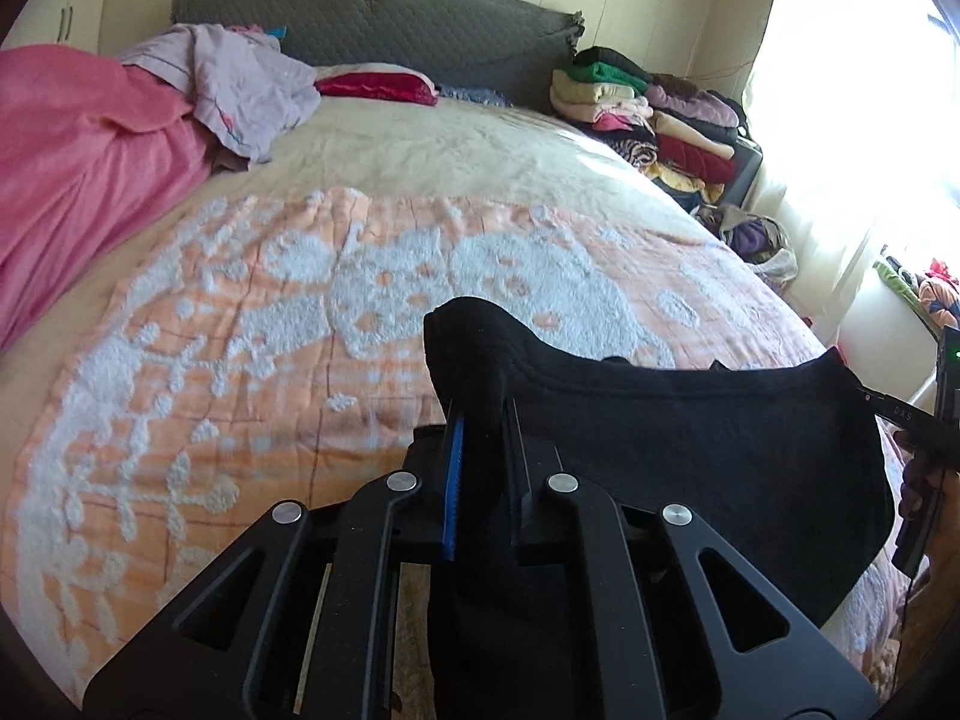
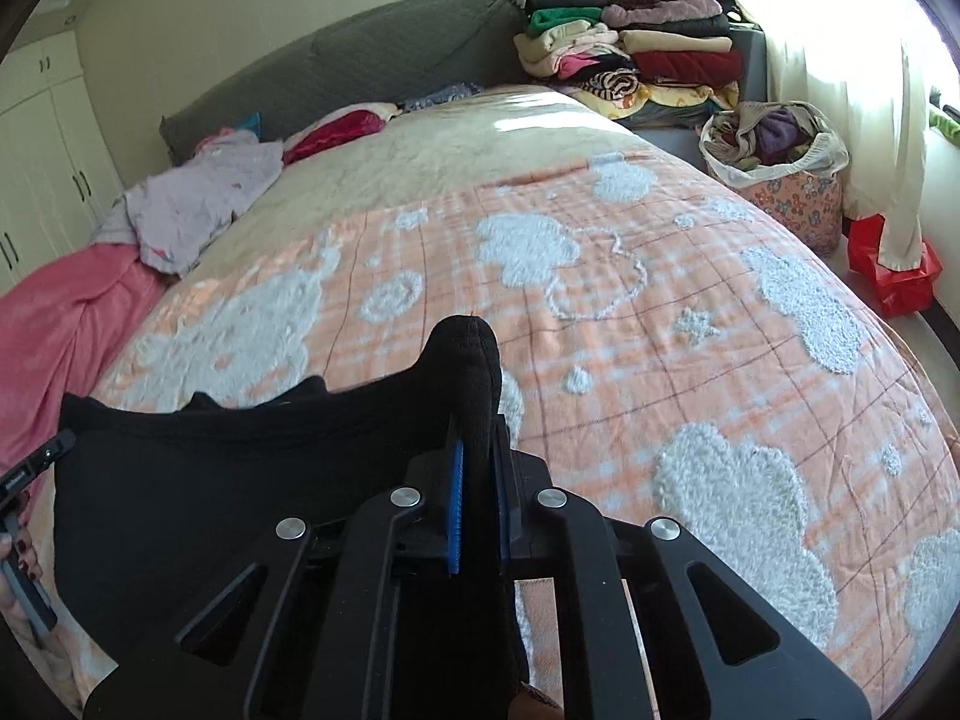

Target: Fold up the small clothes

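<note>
Above the near edge of the patterned bedspread (image 1: 240,330), the left gripper (image 1: 480,414) pinches one corner of a black garment (image 1: 690,432); the right gripper (image 2: 477,450) pinches the opposite corner. Garment hangs stretched between them, long axis left to right, apparently clear of the bed.

Left gripper (image 1: 480,414) fingers clamped on black cloth (image 1: 690,420); right gripper (image 2: 477,450) likewise, both angled downward.

A home bedroom: bed (image 1: 420,144), stacked clothes (image 2: 636,54)
</note>
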A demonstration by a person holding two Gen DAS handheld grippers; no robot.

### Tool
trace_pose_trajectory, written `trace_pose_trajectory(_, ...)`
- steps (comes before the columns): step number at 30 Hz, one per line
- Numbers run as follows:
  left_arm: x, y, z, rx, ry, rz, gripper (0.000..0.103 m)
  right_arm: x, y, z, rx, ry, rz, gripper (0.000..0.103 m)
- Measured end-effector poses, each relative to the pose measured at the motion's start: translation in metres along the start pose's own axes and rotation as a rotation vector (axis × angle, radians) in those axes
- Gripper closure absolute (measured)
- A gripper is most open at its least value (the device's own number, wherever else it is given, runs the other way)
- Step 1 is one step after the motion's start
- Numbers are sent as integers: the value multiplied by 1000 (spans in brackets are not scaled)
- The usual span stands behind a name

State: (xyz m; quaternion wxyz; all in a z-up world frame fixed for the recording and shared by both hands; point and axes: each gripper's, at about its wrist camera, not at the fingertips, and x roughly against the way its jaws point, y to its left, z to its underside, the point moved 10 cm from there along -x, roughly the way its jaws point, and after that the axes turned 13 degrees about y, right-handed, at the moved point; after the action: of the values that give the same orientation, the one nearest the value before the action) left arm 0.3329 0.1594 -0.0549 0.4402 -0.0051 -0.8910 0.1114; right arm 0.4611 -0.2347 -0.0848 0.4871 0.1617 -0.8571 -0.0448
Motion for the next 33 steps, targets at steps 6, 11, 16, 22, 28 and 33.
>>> trace_pose_trajectory(6, -27, 11, 10, 13, 71, -48, 98, -25, -7, 10, -14, 62, 45, 96)
trace_pose_trajectory(11, -41, 16, 19, 15, 118, -66, 98, -39, -10, 20, 1, 95, 115, 96)
trace_pose_trajectory(16, -42, 18, 24, 4, 132, -90, 93, -40, -11, 25, 25, 98, 161, 90)
trace_pose_trajectory(22, -38, 18, 30, -7, 144, -111, 90, -29, -18, 36, 10, 98, 177, 78)
trace_pose_trajectory(28, -24, 15, 37, -25, 141, -148, 79, -4, -19, 47, -6, 69, 161, 69)
trace_pose_trajectory(33, 8, -4, 40, -46, 85, -158, 66, 28, 13, 63, 63, 22, 81, 63)
